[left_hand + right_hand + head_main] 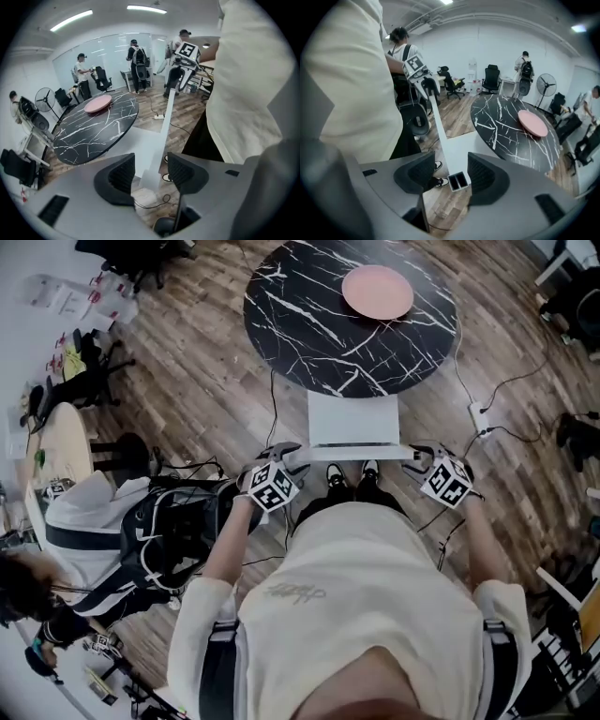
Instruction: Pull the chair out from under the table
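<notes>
At the round table's [309,324] near edge: white chair [353,420], seat partly underneath. Left gripper [292,457] and right gripper [419,456] angled downward, fingers [123,174] wide apart, straddling backrest rail [352,452] ends, clamping nothing.

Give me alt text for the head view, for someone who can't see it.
Seen from above, a person holds the left gripper and right gripper, both open, at the two ends of the back of a white chair. Its seat sits partly under a round black table bearing a pink plate.

Pink plate [377,292] on marble table [309,324]
</notes>
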{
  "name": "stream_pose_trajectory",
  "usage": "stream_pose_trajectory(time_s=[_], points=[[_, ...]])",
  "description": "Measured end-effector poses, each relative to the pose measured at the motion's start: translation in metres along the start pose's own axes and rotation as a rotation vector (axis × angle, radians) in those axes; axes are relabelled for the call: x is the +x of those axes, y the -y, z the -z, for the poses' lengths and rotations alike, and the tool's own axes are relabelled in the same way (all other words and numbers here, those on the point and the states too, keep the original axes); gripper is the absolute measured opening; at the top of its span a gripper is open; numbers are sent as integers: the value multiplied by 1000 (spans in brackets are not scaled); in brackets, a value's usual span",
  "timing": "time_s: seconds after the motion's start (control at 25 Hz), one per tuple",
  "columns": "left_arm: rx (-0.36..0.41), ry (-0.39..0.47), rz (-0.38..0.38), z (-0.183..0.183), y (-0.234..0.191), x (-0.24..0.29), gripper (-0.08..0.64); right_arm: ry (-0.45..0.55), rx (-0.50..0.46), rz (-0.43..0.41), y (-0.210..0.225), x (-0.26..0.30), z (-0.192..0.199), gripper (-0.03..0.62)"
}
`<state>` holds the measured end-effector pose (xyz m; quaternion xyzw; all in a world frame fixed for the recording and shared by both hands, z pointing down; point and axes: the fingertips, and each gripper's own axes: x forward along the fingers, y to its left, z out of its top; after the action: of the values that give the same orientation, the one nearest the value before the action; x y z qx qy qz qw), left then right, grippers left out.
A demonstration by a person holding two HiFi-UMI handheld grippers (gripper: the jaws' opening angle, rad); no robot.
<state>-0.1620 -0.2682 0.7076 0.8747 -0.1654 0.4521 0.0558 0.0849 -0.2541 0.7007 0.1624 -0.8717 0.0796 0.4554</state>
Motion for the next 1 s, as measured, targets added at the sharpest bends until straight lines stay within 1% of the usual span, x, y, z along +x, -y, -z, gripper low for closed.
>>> stream_pose_trajectory(time_s=[0.08,0.16,0.2,0.32,0.4,0.48,0.56,0.72,0.8,0.92,1.0], points=[[67,-46,27,8,3,11,239,-95,-85,-9,-3,13,16,232],[125,-104,71,16,7,23,239,-183,-171,-24,-3,25,32,232],[144,-133,99,20,10,29,238,-211,-184,-39,-2,31,38,232],[180,-202,159,31,16,44,219,-279,-168,-91,-1,45,51,232],[197,-246,186,34,18,50,213,-343,-218,-108,1,51,56,230],[190,-269,206,34,17,56,205,-393,-272,-127,0,58,59,227],[176,-286,219,33,16,66,188,-431,-294,-146,0,66,63,218],[176,-343,248,38,20,80,146,-499,-278,-193,-1,79,72,175],[180,-354,248,39,21,81,134,-515,-274,-218,-4,79,73,189],[156,-361,271,39,21,83,133,-544,-302,-220,-4,78,75,192],[142,-361,271,38,22,83,133,-541,-289,-210,-4,78,76,172]])
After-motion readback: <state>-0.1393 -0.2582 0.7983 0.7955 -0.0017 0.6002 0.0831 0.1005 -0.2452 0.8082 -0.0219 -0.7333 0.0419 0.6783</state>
